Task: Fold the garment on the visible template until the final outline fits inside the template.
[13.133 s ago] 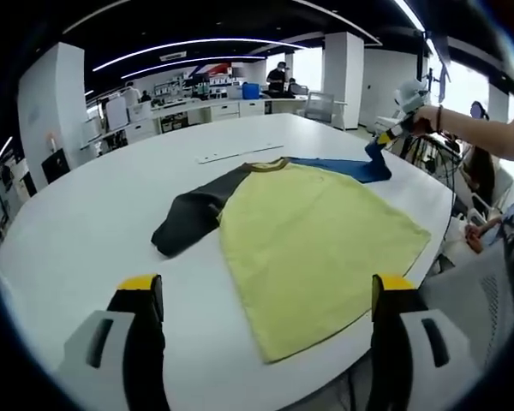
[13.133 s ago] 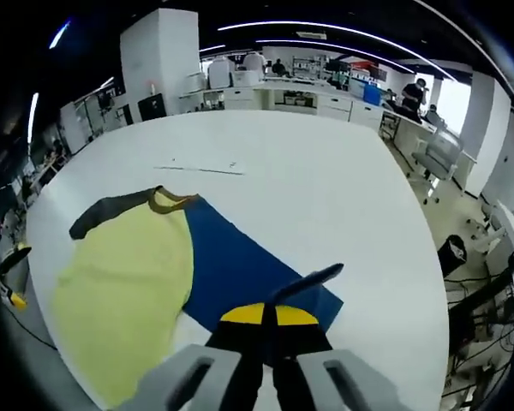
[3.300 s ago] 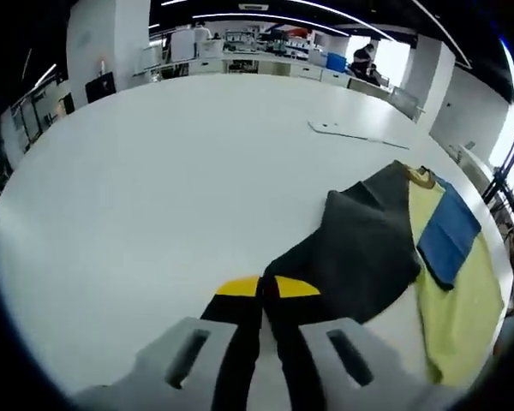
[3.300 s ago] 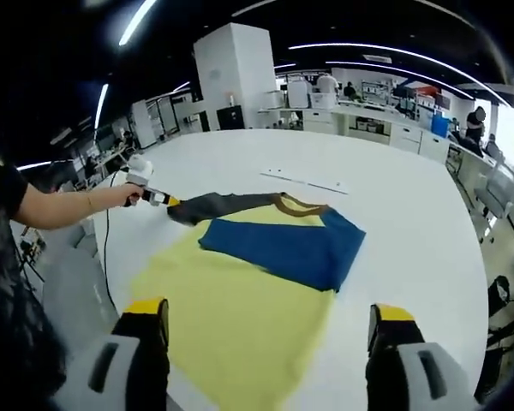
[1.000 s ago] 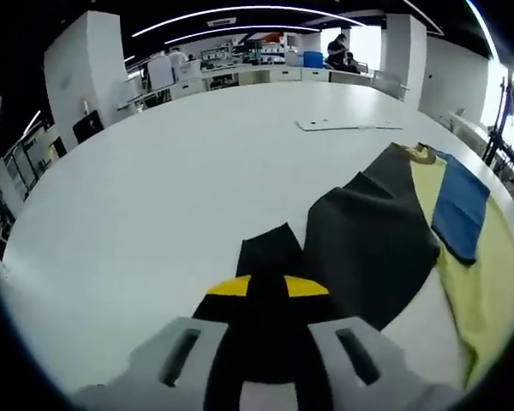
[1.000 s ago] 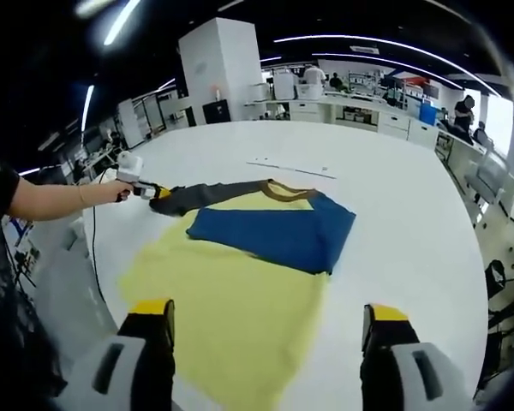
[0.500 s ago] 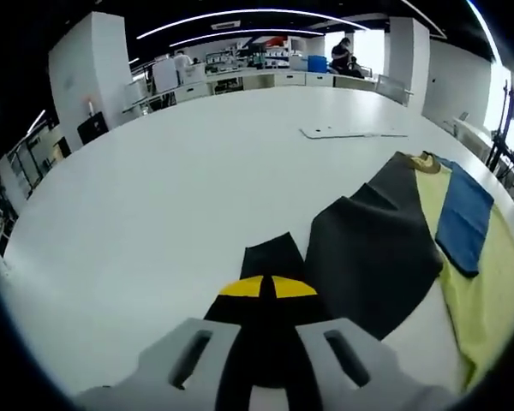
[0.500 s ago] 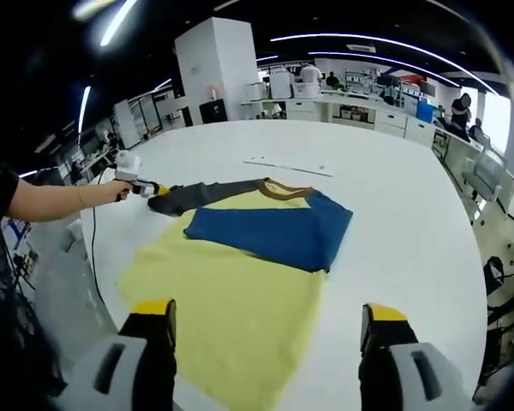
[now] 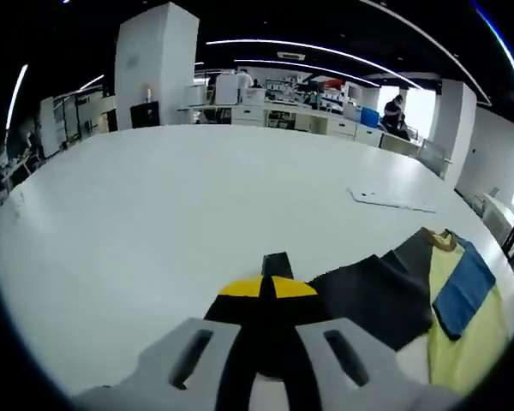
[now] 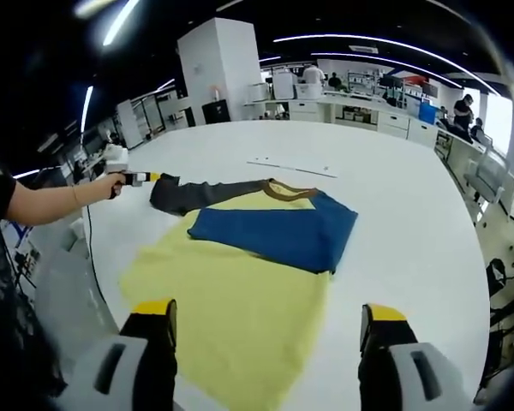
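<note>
My left gripper (image 9: 268,288) is clamped on the dark grey sleeve (image 9: 377,291) of the yellow shirt (image 10: 240,291); right gripper (image 10: 261,317) hangs wide open above the white table (image 10: 394,223).

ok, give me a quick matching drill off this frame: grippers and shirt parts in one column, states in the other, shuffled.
Things:
1. left gripper
2. right gripper
3. blue sleeve
4. dark sleeve

States:
A. folded across the yellow body of the shirt
B. jaws wide apart, holding nothing, above the shirt's hem
C. pulled out straight to the side over the white table
D. jaws closed on the cuff of a sleeve

Pairs: 1-D, 2-B, 3-A, 4-C
</note>
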Tool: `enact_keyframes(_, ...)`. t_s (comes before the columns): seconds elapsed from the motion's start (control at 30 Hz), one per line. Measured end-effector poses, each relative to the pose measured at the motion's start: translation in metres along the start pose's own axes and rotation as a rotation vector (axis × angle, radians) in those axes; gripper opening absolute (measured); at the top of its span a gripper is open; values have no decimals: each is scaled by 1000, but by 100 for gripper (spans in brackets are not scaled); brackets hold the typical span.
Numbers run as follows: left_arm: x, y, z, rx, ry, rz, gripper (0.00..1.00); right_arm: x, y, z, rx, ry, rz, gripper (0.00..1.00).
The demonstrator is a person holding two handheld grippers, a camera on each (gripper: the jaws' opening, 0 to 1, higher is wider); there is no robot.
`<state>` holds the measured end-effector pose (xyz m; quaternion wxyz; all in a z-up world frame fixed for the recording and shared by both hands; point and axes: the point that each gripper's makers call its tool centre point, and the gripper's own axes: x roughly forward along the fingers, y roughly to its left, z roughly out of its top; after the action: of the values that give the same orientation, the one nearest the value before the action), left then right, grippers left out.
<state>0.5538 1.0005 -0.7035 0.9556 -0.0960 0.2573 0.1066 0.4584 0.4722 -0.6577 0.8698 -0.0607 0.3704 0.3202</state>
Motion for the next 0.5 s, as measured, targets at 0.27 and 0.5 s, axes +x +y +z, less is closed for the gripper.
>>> enact_keyframes(0.27, -3, 14, -14, -101, 22, 28, 0, 1, 3, 1, -6, 2, 6, 88)
enact_keyframes(0.5, 0, 12, -26, -50, 63, 34, 15, 1, 4, 0, -8, 7, 5, 89)
